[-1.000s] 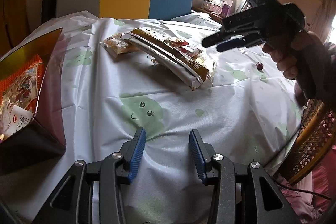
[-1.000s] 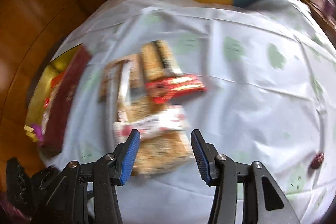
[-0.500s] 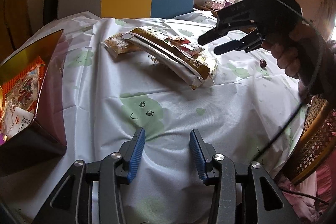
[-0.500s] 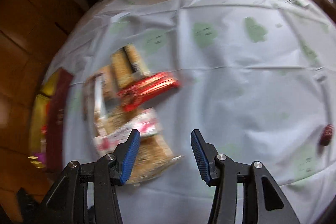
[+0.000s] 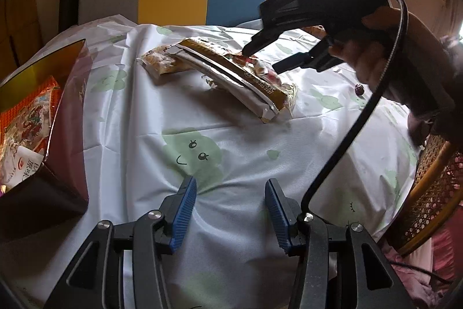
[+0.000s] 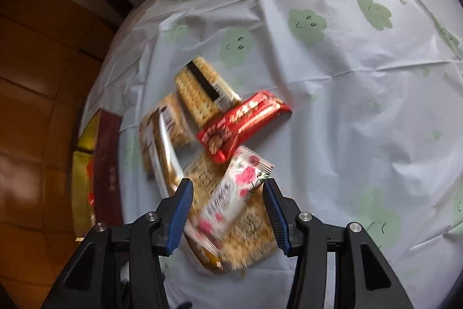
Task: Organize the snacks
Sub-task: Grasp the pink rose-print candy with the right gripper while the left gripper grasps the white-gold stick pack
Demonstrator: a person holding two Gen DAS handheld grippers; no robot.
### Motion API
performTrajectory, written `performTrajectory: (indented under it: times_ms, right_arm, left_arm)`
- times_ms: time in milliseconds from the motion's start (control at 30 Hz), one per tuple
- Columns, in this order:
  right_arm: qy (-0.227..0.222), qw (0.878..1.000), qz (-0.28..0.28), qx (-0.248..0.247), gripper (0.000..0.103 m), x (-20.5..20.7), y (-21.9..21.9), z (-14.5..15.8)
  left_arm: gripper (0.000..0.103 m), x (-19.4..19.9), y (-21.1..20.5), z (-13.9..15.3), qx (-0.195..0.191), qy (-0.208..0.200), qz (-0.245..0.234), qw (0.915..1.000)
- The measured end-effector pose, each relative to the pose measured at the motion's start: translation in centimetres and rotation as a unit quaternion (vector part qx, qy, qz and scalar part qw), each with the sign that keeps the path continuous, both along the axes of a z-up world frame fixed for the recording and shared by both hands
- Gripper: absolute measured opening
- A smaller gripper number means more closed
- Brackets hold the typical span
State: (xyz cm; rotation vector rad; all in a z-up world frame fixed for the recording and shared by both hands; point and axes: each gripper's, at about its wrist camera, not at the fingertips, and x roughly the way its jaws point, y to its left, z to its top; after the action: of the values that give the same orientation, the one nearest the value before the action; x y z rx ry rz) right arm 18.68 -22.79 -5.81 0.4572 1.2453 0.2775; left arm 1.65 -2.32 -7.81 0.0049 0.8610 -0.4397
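The right gripper [image 6: 227, 210], jaws wide, hangs over the blurred snack pile [image 6: 214, 152]; the left gripper [image 5: 230, 212] is wide too, holding nothing.

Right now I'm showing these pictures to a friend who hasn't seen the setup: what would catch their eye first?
Probably the heap of snack packets on the cloud-print tablecloth, with a bright red wrapper on top. The right gripper hovers over it, fingers open around a white pink-flowered packet. At the table's left edge stands an open dark red box already holding snacks.
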Motion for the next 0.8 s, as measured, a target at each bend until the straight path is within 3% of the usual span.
performTrajectory:
  times_ms: [33, 100, 200, 333, 500, 600, 800]
  right_arm:
    - [-0.001, 1.000, -0.002, -0.018, 0.051, 0.2, 0.3, 0.1]
    - [-0.007, 0.996, 0.012, -0.086, 0.035, 0.5, 1.8, 0.2]
    - [-0.026, 0.985, 0.064, -0.159, 0.026, 0.0, 3.5, 0.6]
    - [-0.045, 0.963, 0.117, -0.237, 0.024, -1.1, 3.8, 1.2]
    - [-0.049, 0.948, 0.114, -0.293, 0.024, -2.0, 0.1, 0.6]
    - [-0.030, 0.947, 0.105, -0.301, 0.025, -2.1, -1.3, -0.7]
    - [-0.013, 0.963, 0.077, -0.258, 0.029, -1.5, -3.4, -0.9]
  left_arm:
    - [0.050, 0.0, 0.0, 0.0, 0.000, 0.000, 0.000, 1.0000]
    - [0.050, -0.1, 0.0, 0.0, -0.002, 0.000, 0.000, 1.0000]
    - [0.050, 0.0, 0.2, 0.0, -0.009, 0.002, 0.000, 1.0000]
    - [0.050, 0.0, 0.2, 0.0, -0.009, 0.001, 0.001, 1.0000]
    - [0.050, 0.1, 0.2, 0.0, -0.010, 0.004, 0.003, 0.9999]
    - [0.050, 0.2, 0.0, 0.1, -0.004, 0.006, 0.003, 1.0000]
    - [0.050, 1.3, 0.0, 0.7, -0.009, 0.041, 0.022, 0.9989]
